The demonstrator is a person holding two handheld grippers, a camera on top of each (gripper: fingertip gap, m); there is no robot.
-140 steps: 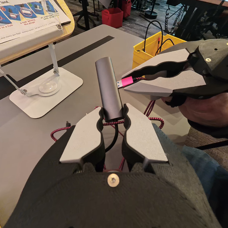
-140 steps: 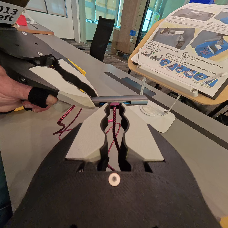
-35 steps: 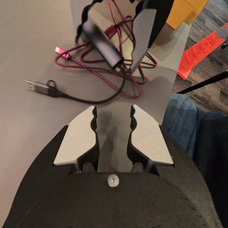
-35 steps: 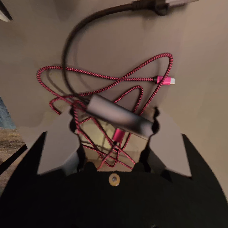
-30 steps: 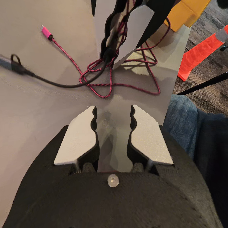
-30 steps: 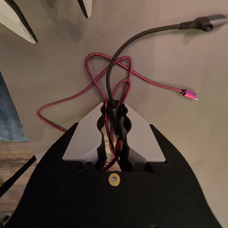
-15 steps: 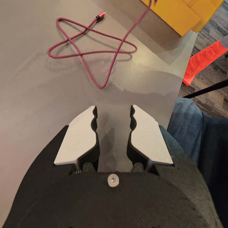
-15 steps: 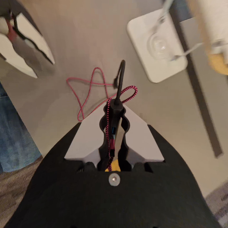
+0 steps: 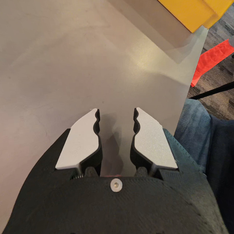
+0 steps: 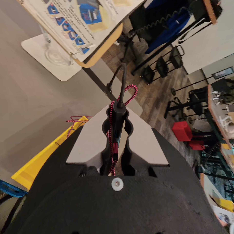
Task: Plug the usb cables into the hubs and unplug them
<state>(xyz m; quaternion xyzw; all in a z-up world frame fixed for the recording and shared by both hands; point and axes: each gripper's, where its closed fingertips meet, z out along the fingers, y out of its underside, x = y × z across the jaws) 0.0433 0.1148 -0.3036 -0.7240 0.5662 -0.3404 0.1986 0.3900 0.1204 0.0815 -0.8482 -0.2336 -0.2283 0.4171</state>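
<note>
Gone from beneath the left gripper (image 9: 116, 111) is the pink braided loop that lay on the grey surface (image 9: 63, 57) half a second ago; only bare grey shows there now, and its jaws are spread with nothing between them. A corner of the yellow bin (image 9: 197, 13) sits beyond that gripper, to its right, at the surface's edge, with an orange cone (image 9: 212, 60) on the floor past it. The right gripper (image 10: 117, 110) has swung up and away from the surface and now looks out over the room, its jaws pressed on the hub (image 10: 118, 120), a slim dark grey bar held lengthwise between the jaws, its end poking just past their tips. From that end a short black lead (image 10: 123, 81) arches up and droops to the left. A pink and black braided cable (image 10: 111, 126) runs along the hub's left side, loops out past the tips, and its red plug (image 10: 115, 147) sits against the hub, deep between the jaws; a blue port shows just ahead of the plug. More of the braided cable trails over the yellow bin's rim (image 10: 76, 121), left of the right gripper. A white stand (image 10: 50, 58) with an instruction sheet (image 10: 82, 19) stands farther off on the surface.
</note>
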